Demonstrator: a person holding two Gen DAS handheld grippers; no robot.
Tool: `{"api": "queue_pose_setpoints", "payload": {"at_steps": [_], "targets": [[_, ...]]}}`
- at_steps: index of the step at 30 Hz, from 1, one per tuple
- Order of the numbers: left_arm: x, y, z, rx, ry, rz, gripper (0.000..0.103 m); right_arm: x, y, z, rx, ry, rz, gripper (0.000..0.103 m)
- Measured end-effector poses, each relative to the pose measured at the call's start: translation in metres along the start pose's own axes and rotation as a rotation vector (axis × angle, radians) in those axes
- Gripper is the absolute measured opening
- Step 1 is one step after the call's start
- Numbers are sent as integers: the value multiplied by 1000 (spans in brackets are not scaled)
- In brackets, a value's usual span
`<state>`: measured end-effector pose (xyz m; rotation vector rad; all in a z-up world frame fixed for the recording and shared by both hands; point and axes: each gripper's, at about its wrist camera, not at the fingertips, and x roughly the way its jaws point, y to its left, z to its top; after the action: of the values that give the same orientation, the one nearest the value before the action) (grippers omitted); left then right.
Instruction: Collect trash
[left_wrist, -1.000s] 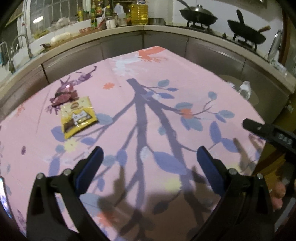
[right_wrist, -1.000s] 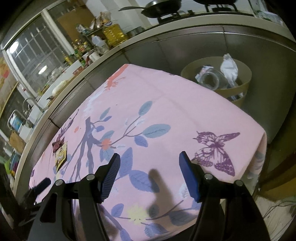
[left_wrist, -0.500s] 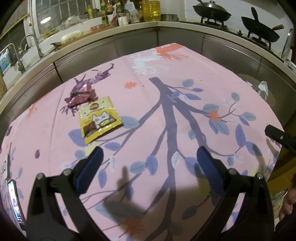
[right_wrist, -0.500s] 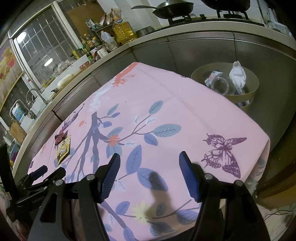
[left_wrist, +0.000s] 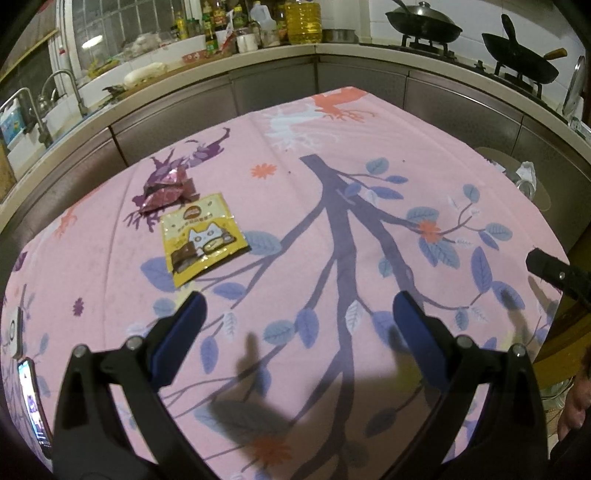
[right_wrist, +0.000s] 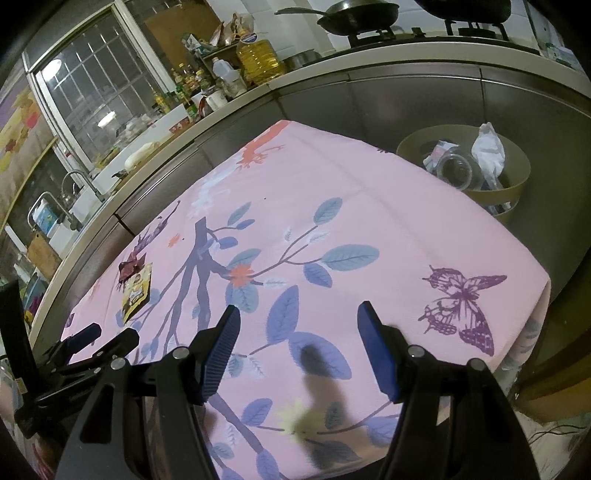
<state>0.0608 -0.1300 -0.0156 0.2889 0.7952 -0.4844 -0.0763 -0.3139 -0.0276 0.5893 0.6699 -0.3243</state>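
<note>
Hovering above the pink tablecloth (left_wrist: 332, 166), my left gripper (left_wrist: 295, 314) has its blue pads spread wide with nothing but printed cloth between them. From my left camera, the yellow snack wrapper (left_wrist: 203, 240) lies flat ahead of the left pad, a little up and to the left of it, near but clear of it. Just beyond that, touching its far corner, sits a crumpled maroon wrapper (left_wrist: 164, 190). My right gripper (right_wrist: 297, 317) is likewise parted wide and holds nothing; only leaf print shows between its pads. From my right camera both wrappers are well off to the left, the yellow snack wrapper (right_wrist: 136, 291) with the maroon wrapper (right_wrist: 129, 267) at its far end, and the left gripper (right_wrist: 99, 339) reaches in below them. Off the table's far right edge stands a tan bin (right_wrist: 513, 184) with a glass jar (right_wrist: 454, 170) and crumpled white paper (right_wrist: 487, 155) inside, well apart from either gripper. At the left edge of my left camera a phone (left_wrist: 33, 402) lies on the cloth.
</note>
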Motion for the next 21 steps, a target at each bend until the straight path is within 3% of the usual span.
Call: {"api": "queue_pose_setpoints", "payload": {"at_steps": [21], "targets": [[8, 15, -3, -41, 19, -41, 97, 10, 16, 0, -44, 17, 13, 63]]}}
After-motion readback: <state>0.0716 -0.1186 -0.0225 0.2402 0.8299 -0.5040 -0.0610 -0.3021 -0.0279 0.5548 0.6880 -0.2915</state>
